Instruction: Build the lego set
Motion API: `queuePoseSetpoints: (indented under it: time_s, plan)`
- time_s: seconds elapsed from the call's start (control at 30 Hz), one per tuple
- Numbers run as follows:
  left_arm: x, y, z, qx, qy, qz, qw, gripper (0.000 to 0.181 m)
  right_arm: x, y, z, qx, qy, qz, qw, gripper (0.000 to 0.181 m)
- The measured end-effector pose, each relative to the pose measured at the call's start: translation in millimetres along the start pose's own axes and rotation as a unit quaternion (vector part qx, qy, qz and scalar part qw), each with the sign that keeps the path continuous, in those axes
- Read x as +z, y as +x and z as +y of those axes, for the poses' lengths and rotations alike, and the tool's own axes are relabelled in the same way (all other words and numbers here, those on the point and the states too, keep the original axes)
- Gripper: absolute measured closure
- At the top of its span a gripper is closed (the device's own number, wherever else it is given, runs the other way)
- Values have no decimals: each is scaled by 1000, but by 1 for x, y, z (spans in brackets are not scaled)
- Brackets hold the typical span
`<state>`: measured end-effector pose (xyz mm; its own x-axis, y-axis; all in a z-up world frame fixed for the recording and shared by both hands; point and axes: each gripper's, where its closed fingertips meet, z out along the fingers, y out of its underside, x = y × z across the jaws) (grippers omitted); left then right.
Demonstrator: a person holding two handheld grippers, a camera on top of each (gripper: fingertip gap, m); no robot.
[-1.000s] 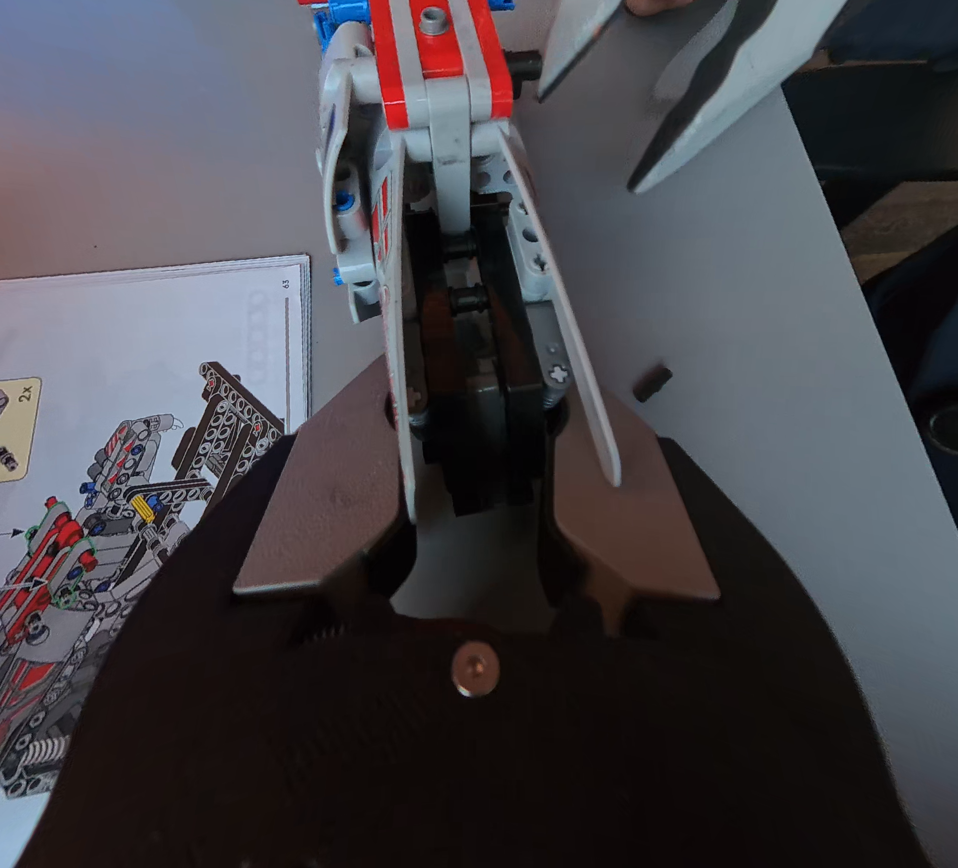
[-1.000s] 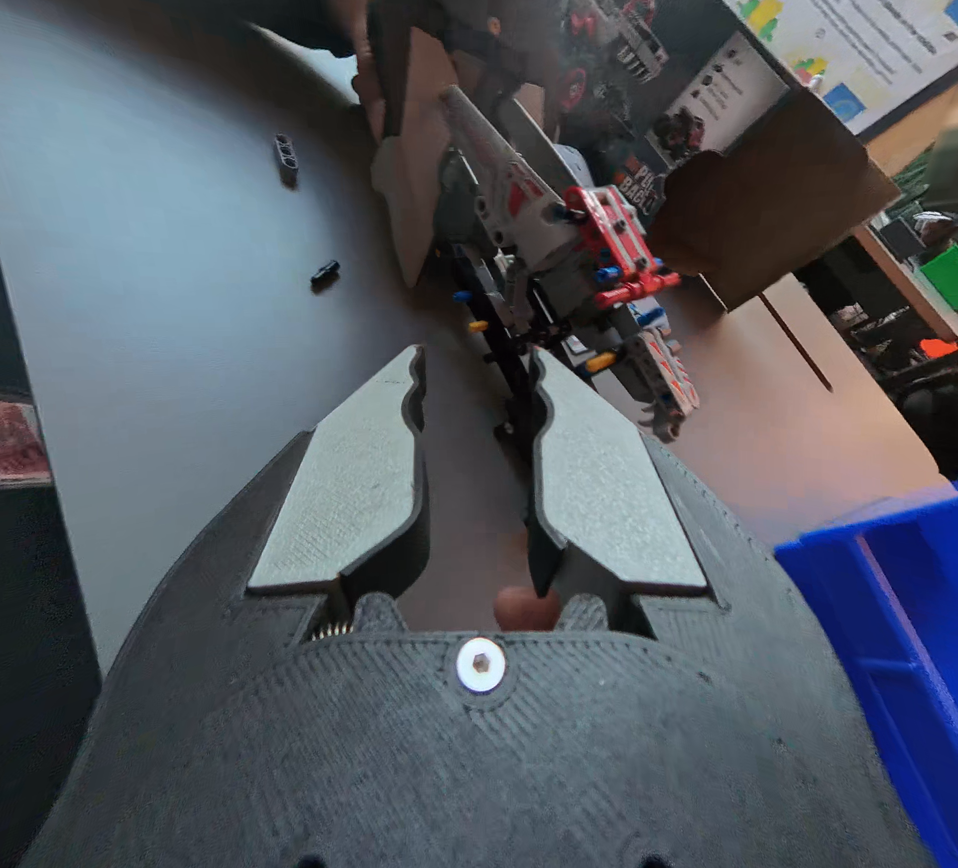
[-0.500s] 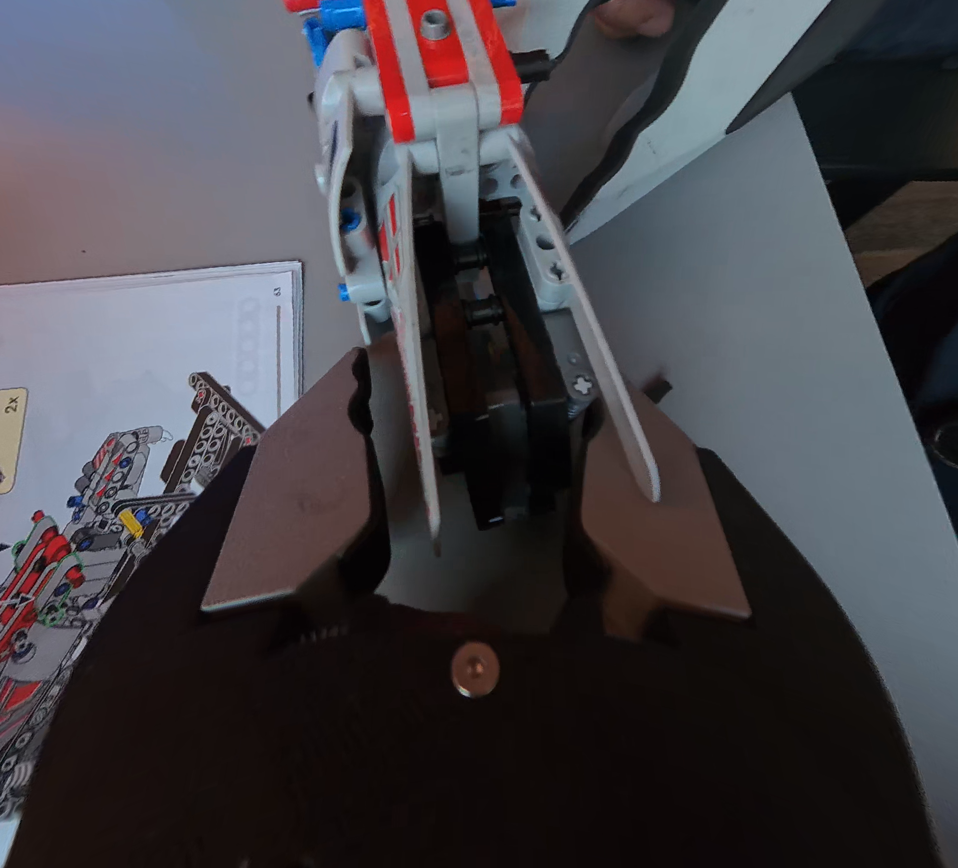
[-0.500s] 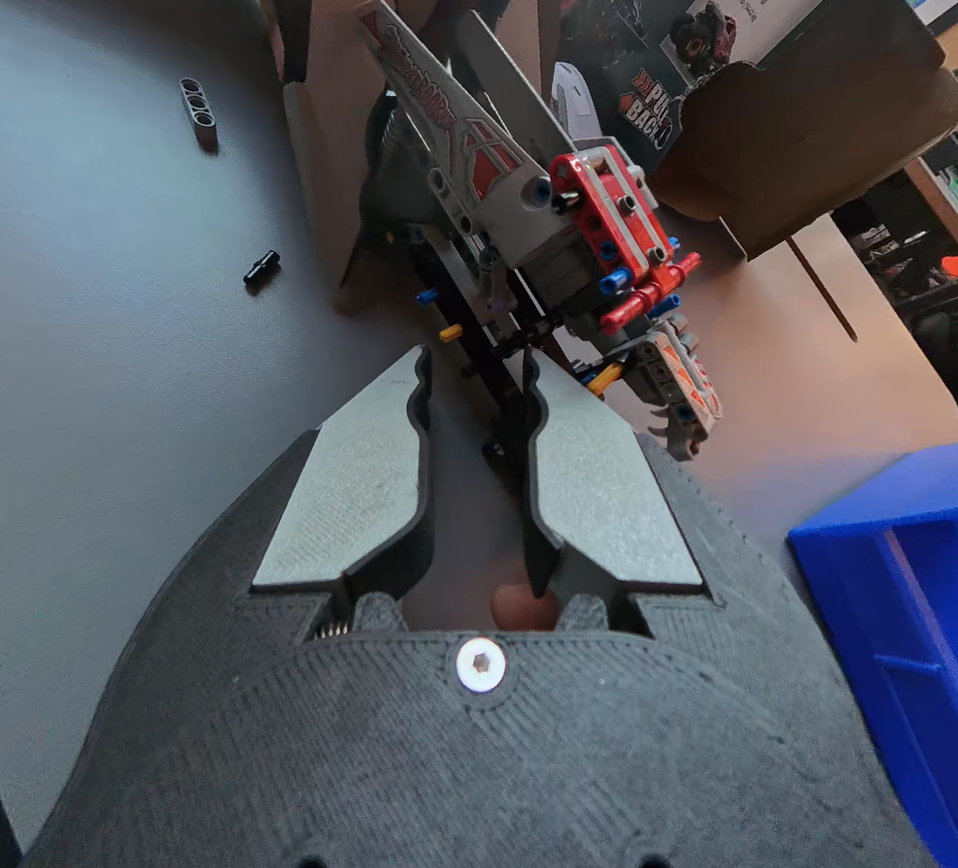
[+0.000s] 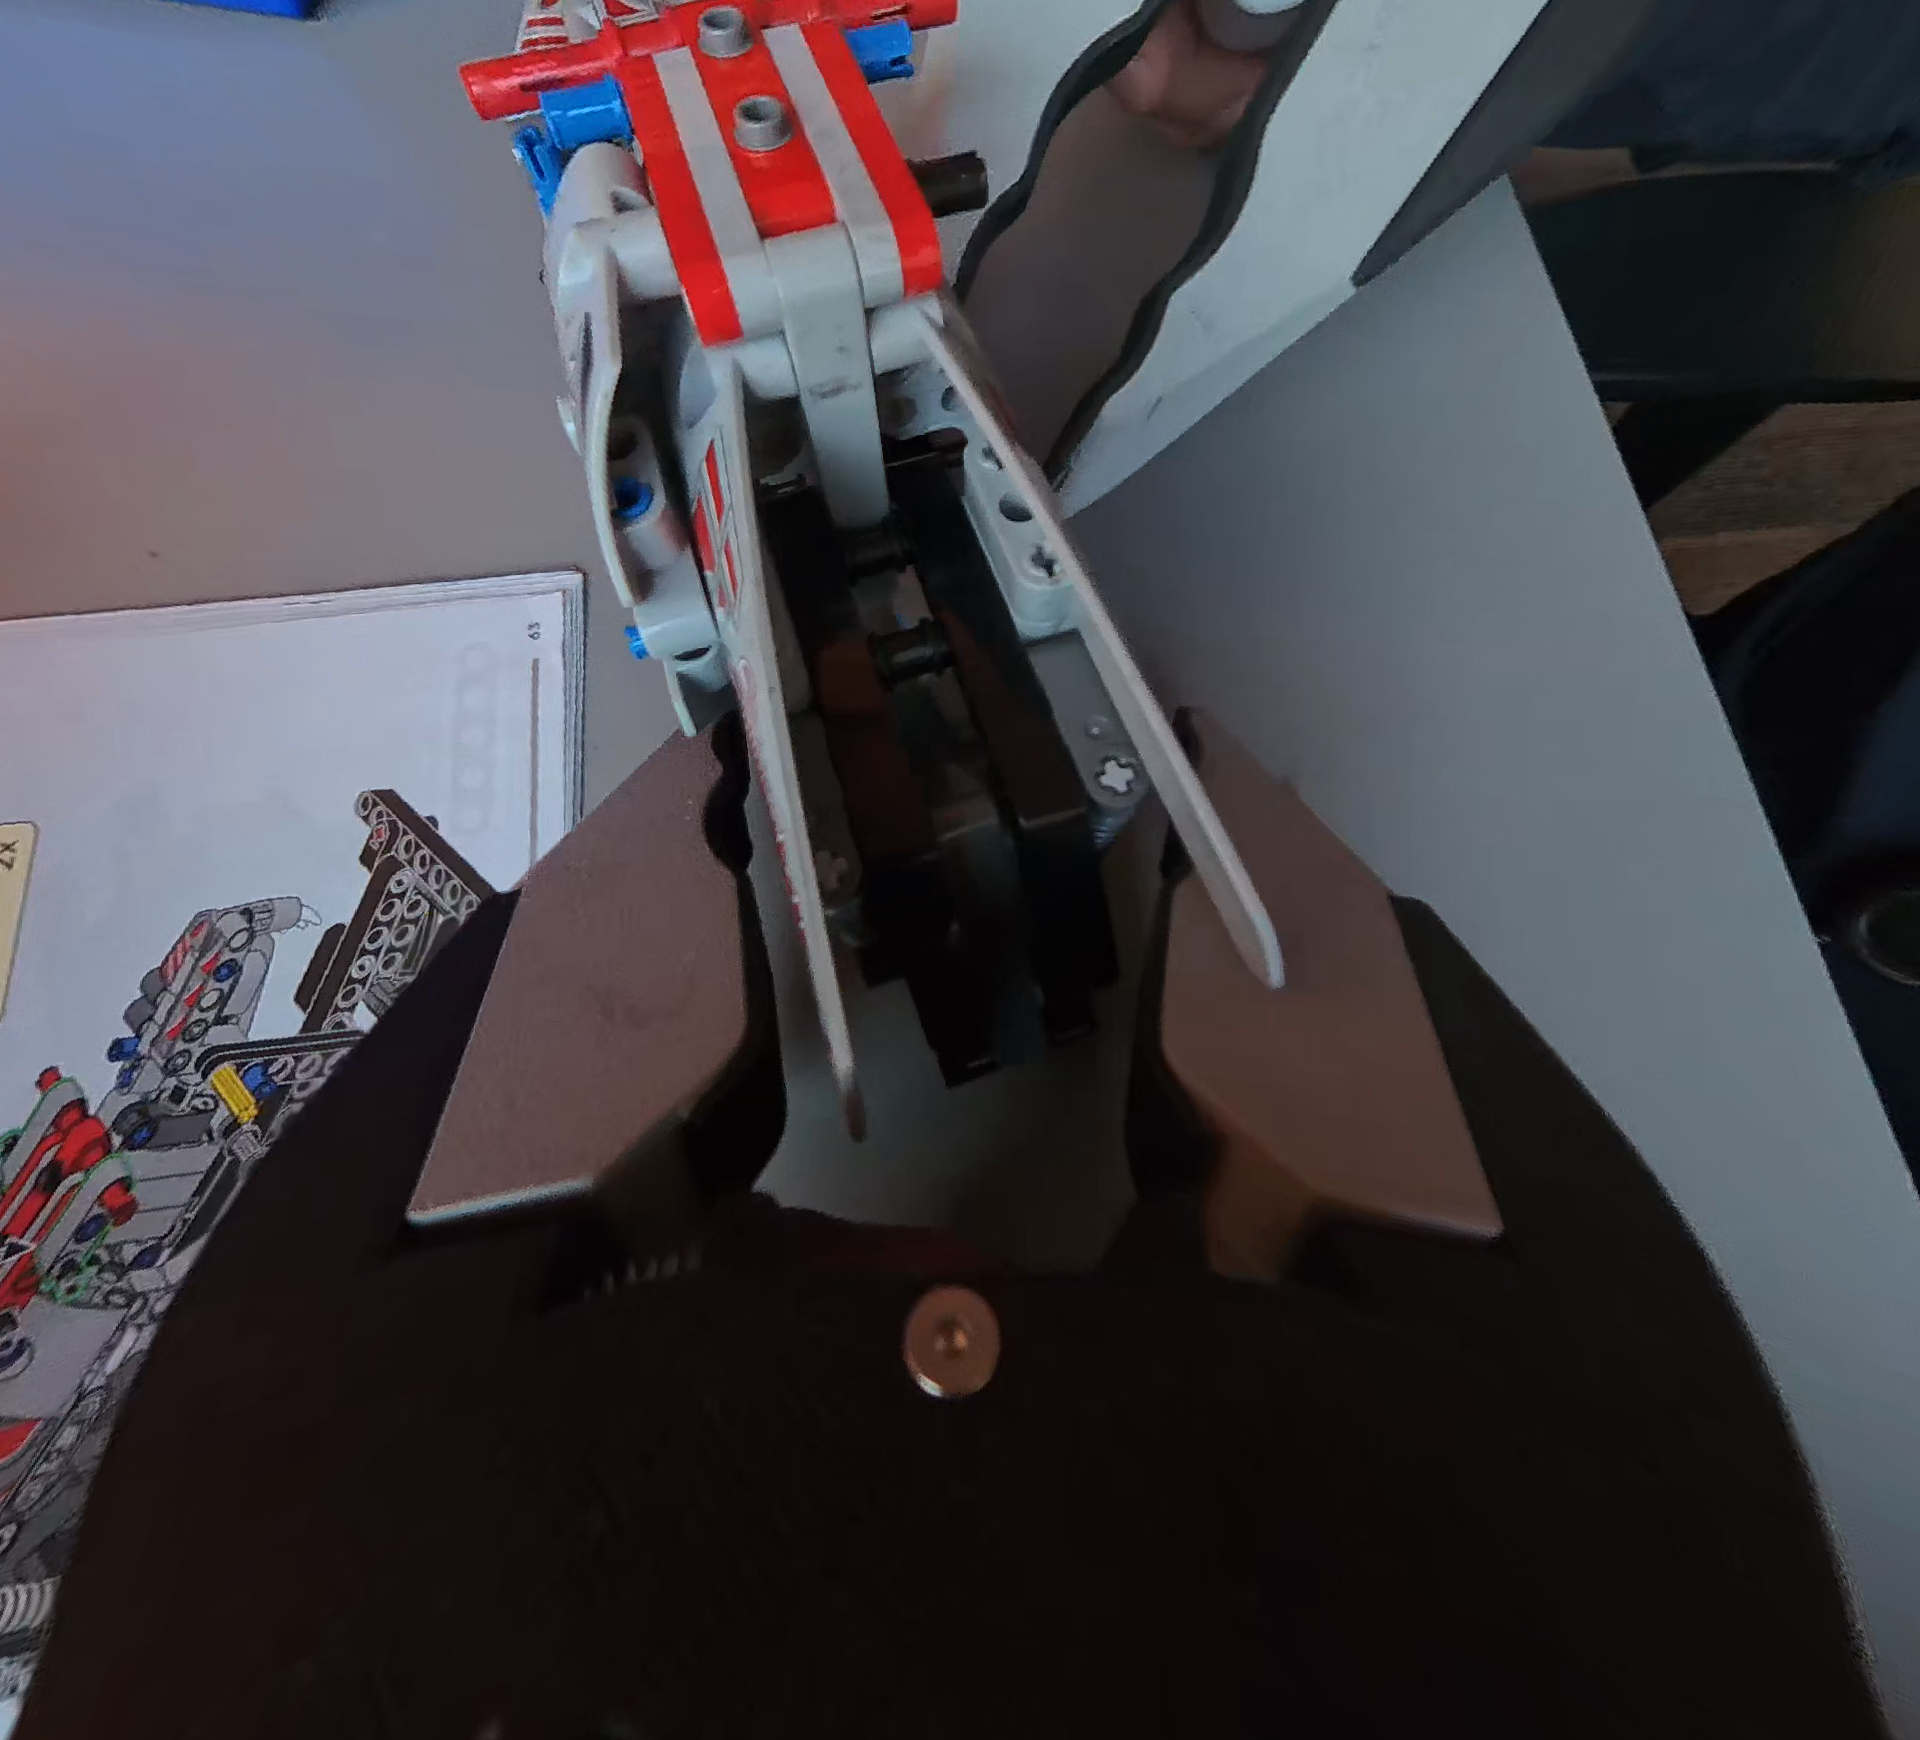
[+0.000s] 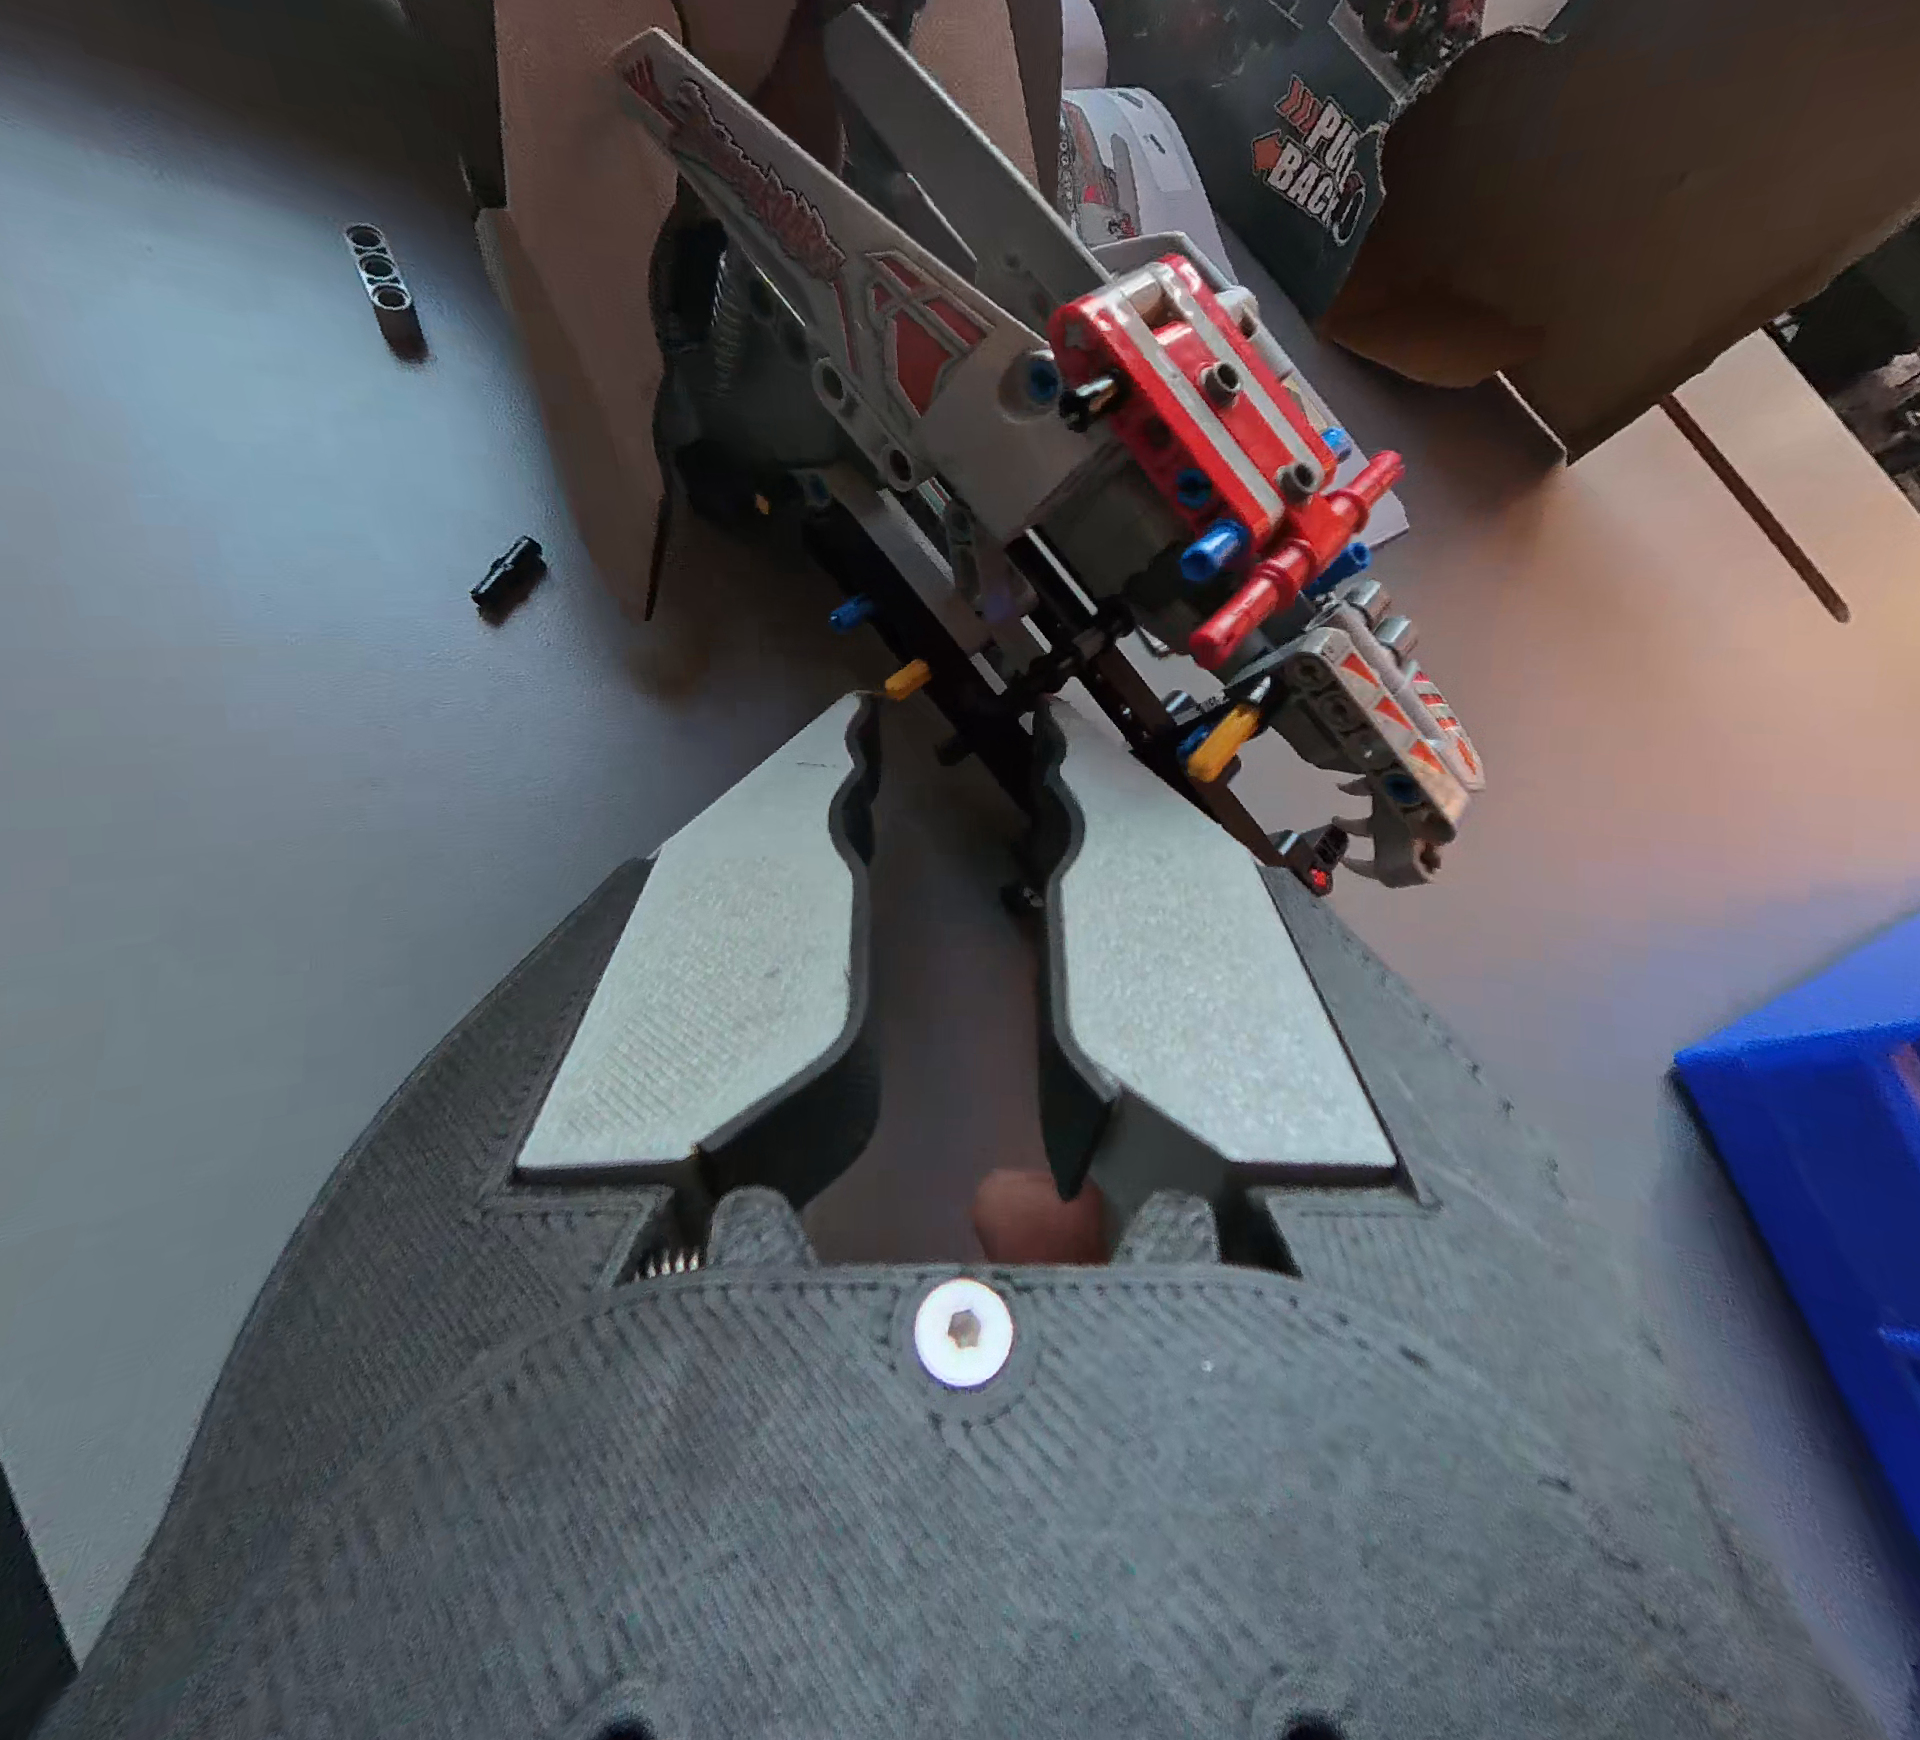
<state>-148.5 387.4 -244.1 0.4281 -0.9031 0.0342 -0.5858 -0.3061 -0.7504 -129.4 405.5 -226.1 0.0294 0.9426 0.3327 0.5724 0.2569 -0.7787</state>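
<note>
My left gripper [image 5: 956,755] is shut on the rear of the lego model [image 5: 790,163], a grey, red and black vehicle body, and holds it above the table with its red top strips pointing away. In the right wrist view the model [image 6: 1174,423] hangs tilted, with the left gripper's brown fingers [image 6: 561,288] behind it. My right gripper [image 6: 956,724] is open and empty, its tips just below the model's black underside beam. In the left wrist view it [image 5: 1195,163] stands close to the model's right side, near a protruding black pin [image 5: 951,178].
An open instruction booklet [image 5: 291,807] lies at the left on the grey table [image 5: 1403,651]. A loose black pin [image 6: 507,570] and a dark three-hole beam [image 6: 387,282] lie on the table. A blue bin [image 6: 1818,1223] stands at the right, the set's cardboard box [image 6: 1558,184] behind. Both grippers' tips are close together, under 4 cm apart.
My right gripper has moved in close to the model, from well off its side. The left gripper has kept its hold and shifted the model slightly.
</note>
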Motion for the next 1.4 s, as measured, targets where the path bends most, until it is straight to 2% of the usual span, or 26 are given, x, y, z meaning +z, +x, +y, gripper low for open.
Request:
queuePoseSetpoints:
  time_s: [0.1, 0.27, 0.77, 1.4]
  plan:
    - [2, 0, 2, 2, -7, -2, 1000, 102, 0, 2, 0, 6, -1, 1, 1000, 157]
    - [2, 0, 0, 12, -4, -2, 1000, 117, 1, 1, 0, 13, 0, -11, 1000, 159]
    - [2, -2, 3, 28, -12, -7, 1000, 118, 3, 1, 0, 54, 0, -50, 997, 159]
    - [1, -3, 4, 28, -16, -12, 999, 120, 3, 2, 1, 64, 0, -59, 996, 159]
